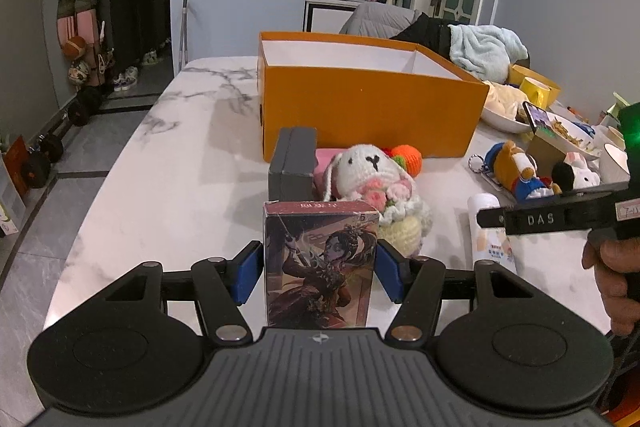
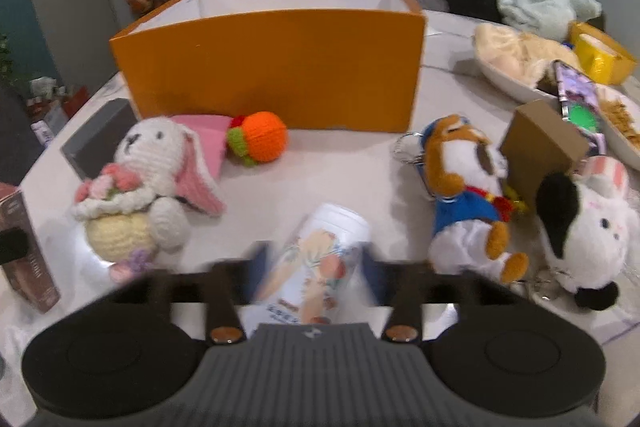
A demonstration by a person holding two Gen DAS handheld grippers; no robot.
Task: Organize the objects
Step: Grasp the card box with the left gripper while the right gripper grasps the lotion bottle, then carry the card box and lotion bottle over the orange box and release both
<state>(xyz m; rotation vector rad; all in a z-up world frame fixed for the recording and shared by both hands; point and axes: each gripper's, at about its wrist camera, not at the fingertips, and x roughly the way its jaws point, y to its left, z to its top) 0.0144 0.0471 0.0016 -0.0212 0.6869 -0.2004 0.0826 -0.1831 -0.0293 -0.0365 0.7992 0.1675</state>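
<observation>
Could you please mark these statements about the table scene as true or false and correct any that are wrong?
1. The left claw grips an illustrated card box. True.
2. The orange box is packed with plush toys. False: the part of its inside that shows is bare white, and the toys lie on the table.
3. The white bottle stands upright. False: it lies on its side between the right claw's fingers.
4. The crochet rabbit lies in front of the orange box. True.
5. The knitted orange ball sits inside the orange box. False: it rests on the table outside the box's front wall.
</observation>
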